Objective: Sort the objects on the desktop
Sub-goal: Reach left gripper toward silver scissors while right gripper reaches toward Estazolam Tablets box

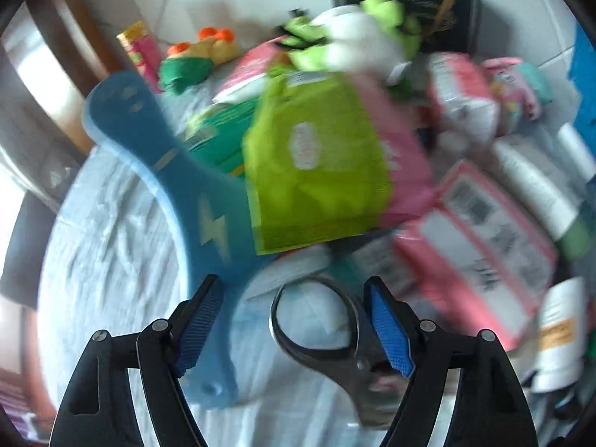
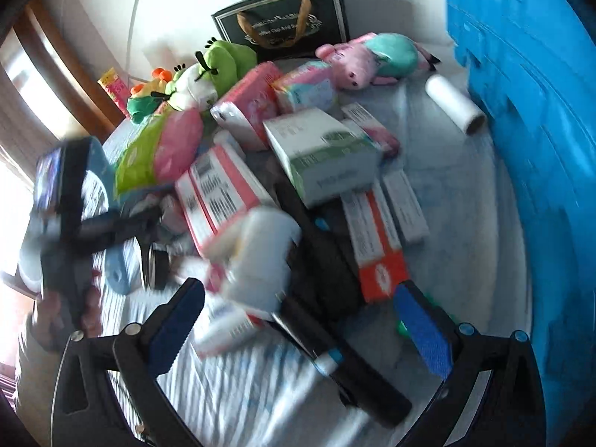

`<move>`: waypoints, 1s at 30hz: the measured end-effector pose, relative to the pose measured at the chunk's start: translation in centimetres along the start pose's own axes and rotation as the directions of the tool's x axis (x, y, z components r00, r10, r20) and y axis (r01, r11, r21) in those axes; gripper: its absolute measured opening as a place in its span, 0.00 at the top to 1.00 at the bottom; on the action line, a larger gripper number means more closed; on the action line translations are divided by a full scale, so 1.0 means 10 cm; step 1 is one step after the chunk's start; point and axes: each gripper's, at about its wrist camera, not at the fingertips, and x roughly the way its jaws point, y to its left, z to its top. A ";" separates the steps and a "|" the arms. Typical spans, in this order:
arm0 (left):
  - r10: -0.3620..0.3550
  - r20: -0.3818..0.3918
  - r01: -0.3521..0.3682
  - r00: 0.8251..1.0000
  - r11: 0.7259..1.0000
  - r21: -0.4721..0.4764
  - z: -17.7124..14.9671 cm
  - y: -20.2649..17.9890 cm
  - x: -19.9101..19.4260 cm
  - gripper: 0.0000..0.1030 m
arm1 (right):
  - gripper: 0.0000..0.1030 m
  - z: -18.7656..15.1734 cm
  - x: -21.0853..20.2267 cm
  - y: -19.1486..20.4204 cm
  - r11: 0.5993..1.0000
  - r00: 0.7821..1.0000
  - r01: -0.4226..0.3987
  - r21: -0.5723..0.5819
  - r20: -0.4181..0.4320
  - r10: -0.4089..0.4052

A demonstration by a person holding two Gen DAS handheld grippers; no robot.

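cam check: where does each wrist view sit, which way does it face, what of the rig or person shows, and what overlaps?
Left wrist: rides the left gripper, tilted steeply down at the cloth-covered table; open jaws frame the black scissors, blue paddle beside them. Only its own fingers show.
Right wrist: rides the right gripper, also tilted down; open jaws over a black pen, blue crate at right. The other gripper and a hand show at left.
Shared: green pouch, green plush, dark gift bag, pink boxes.
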 end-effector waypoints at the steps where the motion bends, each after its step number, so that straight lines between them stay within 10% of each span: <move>1: 0.025 -0.012 -0.025 1.000 1.000 -0.015 -0.04 0.16 0.04 0.24 | 0.00 0.08 0.04 0.08 1.000 1.000 -0.007 -0.011 0.005 0.007; 12: -0.015 -0.023 0.011 1.000 0.991 -0.133 -0.25 1.49 0.09 0.24 | 0.10 1.26 1.11 1.34 0.988 0.989 -0.144 -0.058 -0.036 0.142; 17: 0.117 -0.062 -0.127 0.991 0.975 -0.183 -0.25 1.95 0.29 0.24 | 0.12 1.30 1.70 1.89 0.979 0.969 -0.204 -0.027 -0.150 0.198; 23: -0.063 -0.036 0.051 0.997 0.965 -0.257 -0.22 2.29 0.16 0.25 | 0.13 1.07 1.45 2.48 0.878 0.871 -0.469 -0.093 -0.213 0.443; 26: -0.184 0.020 0.184 0.983 0.958 -0.221 -0.20 2.24 -0.16 0.25 | 0.13 1.04 1.13 2.22 0.955 0.959 -0.278 -0.102 -0.085 0.270; 30: -0.281 0.080 0.290 0.956 0.944 -0.159 -0.08 1.98 -0.52 0.20 | 0.13 0.96 0.92 1.66 0.995 0.995 -0.092 -0.036 -0.039 0.091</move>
